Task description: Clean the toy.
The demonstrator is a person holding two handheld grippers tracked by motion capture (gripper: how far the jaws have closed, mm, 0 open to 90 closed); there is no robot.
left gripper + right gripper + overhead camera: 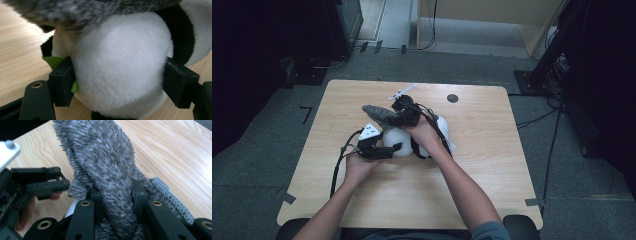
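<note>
The panda plush toy (404,142) lies near the middle of the wooden table (492,175), a little toward the person's side, with a grey fuzzy cloth (379,114) draped over its far upper part. In the left gripper view its round white body (120,72) bulges between the two black jaws, which press into it from either side; a black band of fur (183,35) curves round at the right, and a small green tag (53,62) pokes out beside the left jaw. So the left gripper (379,150) is clamped on the toy, low on the side nearer the person.

The right gripper (404,116) sits just beyond it, its jaws closed on a fold of the grey cloth (107,170), which rises out between them and spreads away across the tabletop (a ribbed grey edge (172,200) shows at the right of that fold). In the right gripper view the left gripper (37,185) shows at the left, very near, with a fingertip under it.

Both hands crowd together over the toy, the right hand (427,132) partly covering it. Bare wood lies open on all sides: a broad strip toward the near edge, wide margins left and right, and a narrower band toward the far edge, where a small dark round spot (452,98) sits apart from everything. Grey floor (257,150) surrounds the table.
</note>
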